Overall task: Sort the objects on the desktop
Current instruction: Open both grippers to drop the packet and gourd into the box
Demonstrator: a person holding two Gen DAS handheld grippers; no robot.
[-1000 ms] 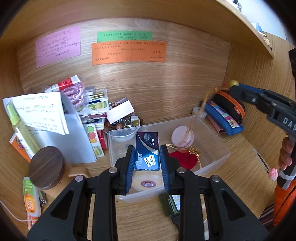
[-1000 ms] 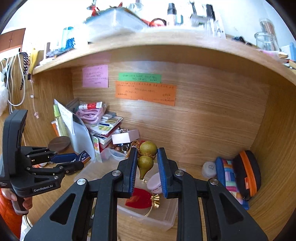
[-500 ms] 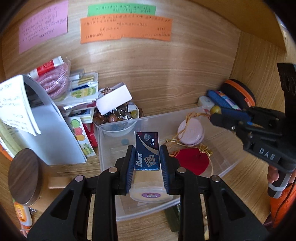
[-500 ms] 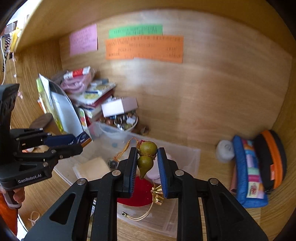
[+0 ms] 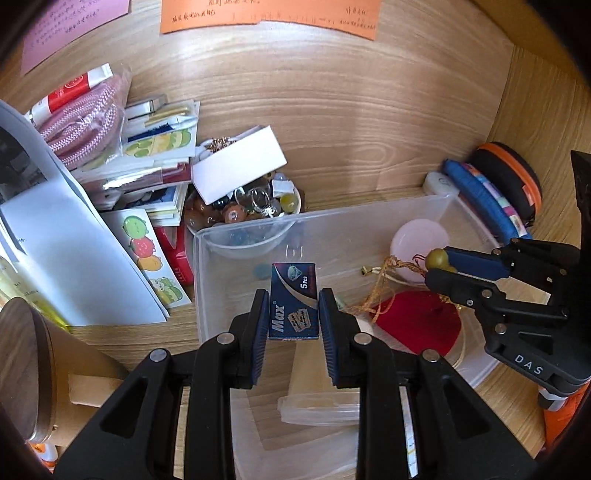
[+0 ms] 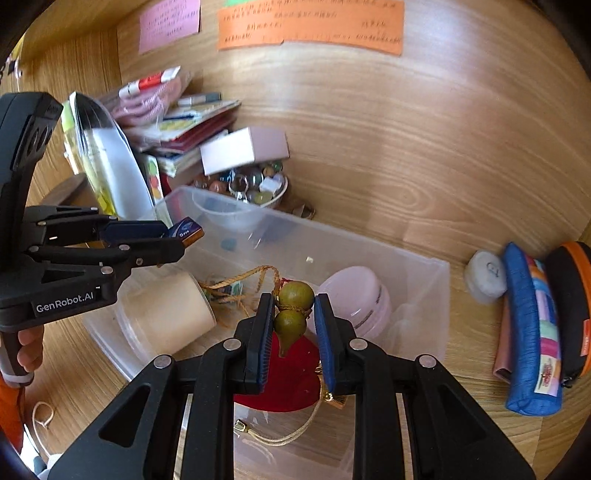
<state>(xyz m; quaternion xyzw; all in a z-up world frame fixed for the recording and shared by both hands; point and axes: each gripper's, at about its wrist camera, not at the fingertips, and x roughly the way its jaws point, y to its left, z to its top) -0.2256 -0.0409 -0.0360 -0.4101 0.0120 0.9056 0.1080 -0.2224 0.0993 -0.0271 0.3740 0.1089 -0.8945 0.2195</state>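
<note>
Both hands have dropped toward the clear bin (image 5: 436,206): left gripper (image 5: 293,314) clamps the blue blade box (image 5: 293,301), right gripper (image 6: 293,325) pinches the gourd charm (image 6: 293,308); release should follow.

Legible text: "Max" and "5 Pcs" on the small blue box (image 5: 293,301); "DAS" in white on the black body of the right gripper (image 5: 441,267); "GenRobot.AI" in white on the body of the left gripper (image 6: 173,236). Handwriting on the orange note (image 6: 310,24) and pink note (image 6: 170,22) cannot be read.
</note>
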